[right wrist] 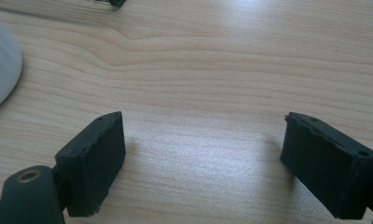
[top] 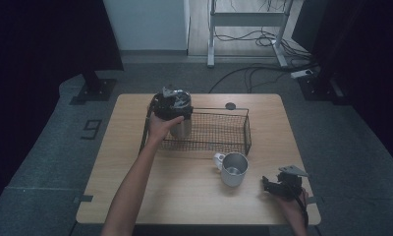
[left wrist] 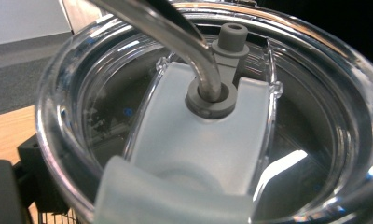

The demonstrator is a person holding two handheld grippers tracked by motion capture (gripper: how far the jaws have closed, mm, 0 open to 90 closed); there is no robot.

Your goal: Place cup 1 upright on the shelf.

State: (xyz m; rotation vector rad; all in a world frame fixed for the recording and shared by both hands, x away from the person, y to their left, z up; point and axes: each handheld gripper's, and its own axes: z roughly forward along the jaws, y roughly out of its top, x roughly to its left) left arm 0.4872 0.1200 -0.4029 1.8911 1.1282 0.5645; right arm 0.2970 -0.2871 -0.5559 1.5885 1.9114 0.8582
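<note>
A steel tumbler (top: 181, 127) with a clear lid (left wrist: 315, 70) stands at the left end of a wire basket (top: 247, 130). My left gripper (top: 172, 101) sits on top of it, jaws down either side of the lid and shut on the tumbler. A bent metal straw (left wrist: 184, 42) passes through a grey grommet in the lid's frosted slider. One black jaw shows beside the lid at the lower left. My right gripper (top: 269, 186) rests on the table near the front right corner. Its jaws (right wrist: 203, 140) stand wide open over bare wood.
A steel mug (top: 233, 169) with a white handle stands in front of the basket, left of my right gripper; its pale side (right wrist: 0, 65) shows in the right gripper view. A small dark disc (top: 230, 105) lies behind the basket. The wooden table (top: 184, 196) has room front left.
</note>
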